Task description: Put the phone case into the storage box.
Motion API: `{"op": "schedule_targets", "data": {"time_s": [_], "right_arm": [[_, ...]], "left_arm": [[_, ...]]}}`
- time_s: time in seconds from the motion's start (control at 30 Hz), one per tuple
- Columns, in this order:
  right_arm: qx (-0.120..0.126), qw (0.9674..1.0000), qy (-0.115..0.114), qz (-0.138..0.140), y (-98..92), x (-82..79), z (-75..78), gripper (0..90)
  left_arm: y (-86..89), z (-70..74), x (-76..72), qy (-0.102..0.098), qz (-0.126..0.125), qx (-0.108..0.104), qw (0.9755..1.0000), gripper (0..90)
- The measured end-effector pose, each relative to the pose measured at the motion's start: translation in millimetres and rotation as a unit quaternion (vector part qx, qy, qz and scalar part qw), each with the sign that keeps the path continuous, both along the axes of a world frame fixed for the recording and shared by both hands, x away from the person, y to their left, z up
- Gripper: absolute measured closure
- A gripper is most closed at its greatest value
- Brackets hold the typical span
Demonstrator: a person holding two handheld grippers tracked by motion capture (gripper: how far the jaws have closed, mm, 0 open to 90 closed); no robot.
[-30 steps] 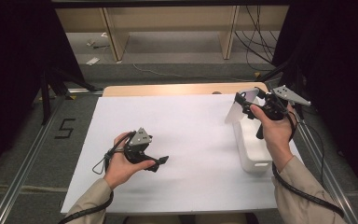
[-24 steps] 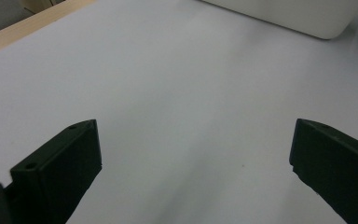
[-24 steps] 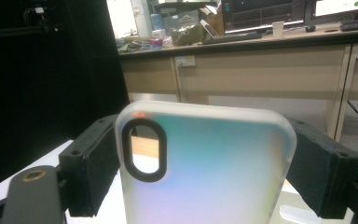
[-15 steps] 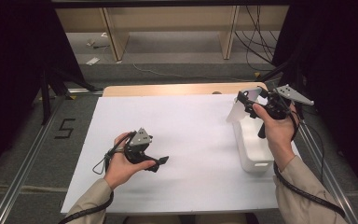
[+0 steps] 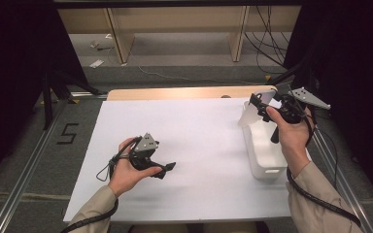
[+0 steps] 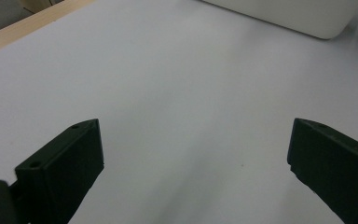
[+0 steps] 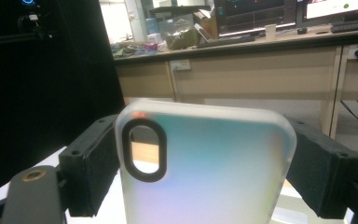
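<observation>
Gripping frosted phone case [image 7: 205,163] between jaws, right claw [image 5: 264,104], seemingly above bin [image 5: 264,150]

We list: phone case [image 7: 205,163], frosted translucent plastic; bin [image 5: 264,150], smooth white plastic; table sheet [image 5: 194,145], matt white; table edge [image 5: 175,93], wood.

Sleeves [image 5: 320,194]: beige/khaki, long, both arms, cuffs at wrists. Left hand-held gripper [image 5: 167,167]: black body, grey three-cornered plate on top w/ small holes, black cable looped off at 9 o'clock. Right hand-held gripper [image 5: 256,103]: black, grey three-cornered plate at 3 o'clock side, thick black cable along sleeve. Jaws: black, blocky, matte pads; screw holes near tips; brass-coloured screw at 7 o'clock in both gripper views.
</observation>
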State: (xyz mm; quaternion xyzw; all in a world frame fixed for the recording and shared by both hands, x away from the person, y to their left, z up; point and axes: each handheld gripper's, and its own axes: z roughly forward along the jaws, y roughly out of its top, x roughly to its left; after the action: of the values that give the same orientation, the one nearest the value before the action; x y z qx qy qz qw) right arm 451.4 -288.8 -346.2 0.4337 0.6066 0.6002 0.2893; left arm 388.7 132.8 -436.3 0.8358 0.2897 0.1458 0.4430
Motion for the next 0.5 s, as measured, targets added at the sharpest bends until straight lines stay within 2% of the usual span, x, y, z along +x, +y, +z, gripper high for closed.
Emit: {"op": "schedule_targets", "data": {"time_s": [0.5], "right_arm": [[0.002, 1.0, 0.002, -0.007, -5.3, 1.3, -0.2, 18.3]], "left_arm": [[-0.1, 0.3, 0.2, -0.001, 0.002, 0.0, 1.0, 2.9]]}}
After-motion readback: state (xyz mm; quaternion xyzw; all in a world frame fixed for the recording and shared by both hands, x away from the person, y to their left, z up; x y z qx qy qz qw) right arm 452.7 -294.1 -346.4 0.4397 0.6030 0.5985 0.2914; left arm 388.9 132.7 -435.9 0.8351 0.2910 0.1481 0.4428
